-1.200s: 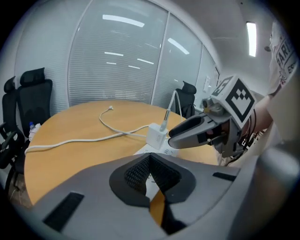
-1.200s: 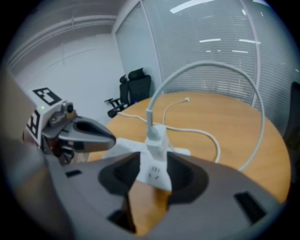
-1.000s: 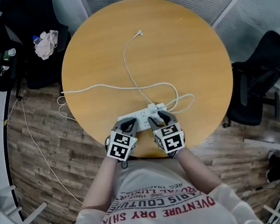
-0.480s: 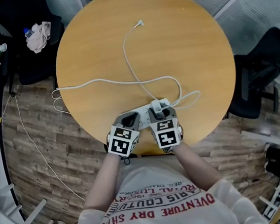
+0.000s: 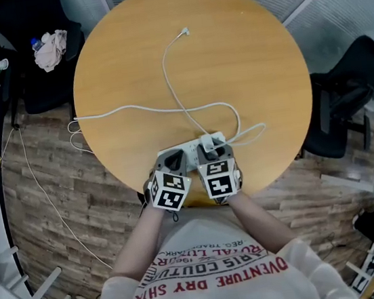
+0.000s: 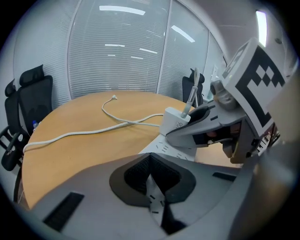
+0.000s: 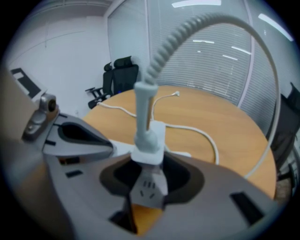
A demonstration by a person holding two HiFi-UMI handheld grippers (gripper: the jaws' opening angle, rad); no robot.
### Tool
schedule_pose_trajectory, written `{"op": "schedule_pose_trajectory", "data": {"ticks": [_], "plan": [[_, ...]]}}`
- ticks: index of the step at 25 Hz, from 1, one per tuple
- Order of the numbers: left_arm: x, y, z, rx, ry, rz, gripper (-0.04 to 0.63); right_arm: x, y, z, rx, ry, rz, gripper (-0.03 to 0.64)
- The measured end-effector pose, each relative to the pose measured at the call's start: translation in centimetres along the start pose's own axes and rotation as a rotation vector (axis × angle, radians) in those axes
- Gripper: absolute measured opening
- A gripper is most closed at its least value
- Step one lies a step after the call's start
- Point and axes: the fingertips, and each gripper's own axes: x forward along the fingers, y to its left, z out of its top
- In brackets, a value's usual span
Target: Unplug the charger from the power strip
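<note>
A white power strip (image 5: 188, 151) lies at the near edge of the round wooden table (image 5: 243, 56). A white charger (image 5: 207, 140) stands plugged into it, and its thin cable (image 5: 173, 89) runs across the table to a loose plug at the far side. My left gripper (image 5: 170, 160) is shut on the strip's left end (image 6: 164, 149). My right gripper (image 5: 213, 151) straddles the charger (image 7: 151, 157). Its jaws are closing, with dark gaps still showing on both sides of the charger. In the left gripper view the charger (image 6: 175, 124) sits beside the right gripper's finger (image 6: 197, 125).
The strip's thick cord (image 5: 120, 111) runs left and drops off the table edge to the wooden floor. Black office chairs stand at the right (image 5: 350, 90) and at the upper left (image 5: 33, 70), the latter with a cloth on it. Glass walls with blinds close off the far side.
Both grippers have stayed at the strip. The right one has tipped a little further over the charger. The head view has shifted slightly.
</note>
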Motion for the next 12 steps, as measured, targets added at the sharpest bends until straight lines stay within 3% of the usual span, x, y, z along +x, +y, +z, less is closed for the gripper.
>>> {"op": "schedule_pose_trajectory", "data": {"ticks": [8,12], "plan": [[0.09,-0.58,0.12,0.04,-0.004,-0.042,0.034,-0.53,-0.39,-0.61,0.075,0.148,0.042,0.161],[0.08,-0.61,0.05,0.051,0.001,-0.033,0.034,-0.78,-0.36,-0.35,0.073,0.139,0.049,0.16]]}}
